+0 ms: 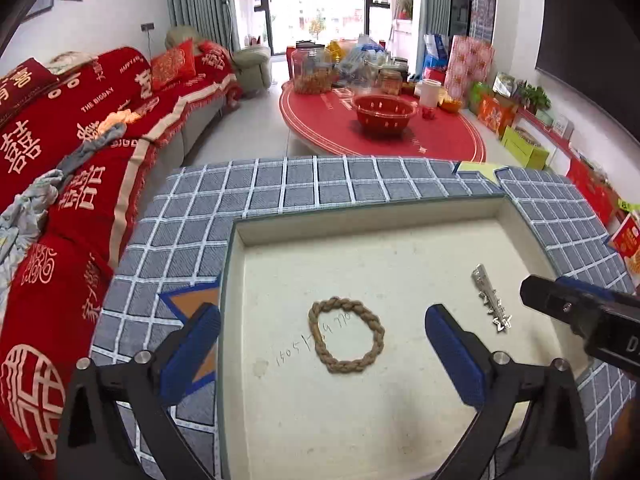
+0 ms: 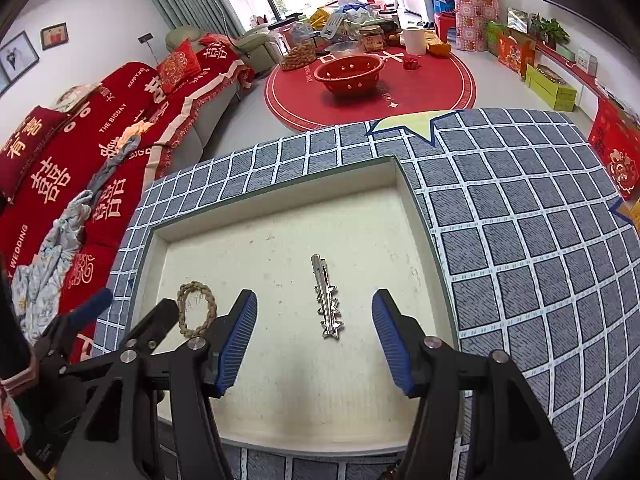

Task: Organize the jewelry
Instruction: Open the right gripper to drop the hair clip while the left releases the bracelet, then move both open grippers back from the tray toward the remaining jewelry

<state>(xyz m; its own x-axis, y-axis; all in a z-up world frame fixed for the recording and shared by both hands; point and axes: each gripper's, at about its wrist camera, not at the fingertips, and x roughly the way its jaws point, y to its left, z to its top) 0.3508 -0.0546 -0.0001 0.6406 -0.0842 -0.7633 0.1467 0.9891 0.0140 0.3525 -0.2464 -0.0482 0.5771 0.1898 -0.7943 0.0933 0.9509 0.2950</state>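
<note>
Braided tan cord makes up the bracelet (image 1: 346, 335), lying flat as a loop in the left part of the shallow cream tray (image 1: 360, 228), which sits on a blue checked cloth (image 1: 280, 184). Framing it in the left wrist view, the left gripper (image 1: 322, 350) is spread wide and empty, one blue pad over the tray's left rim and the other inside the tray. Further right lies the silver hair clip (image 2: 327, 298), well apart from the bracelet, with its star-studded end nearest the camera. Lined up on it, the right gripper (image 2: 314, 338) is likewise released and carrying nothing. Both pieces already rest in the tray, so I judge the sorting either barely begun or nearly over; neither piece is gripped, and no other jewelry shows outside the tray
</note>
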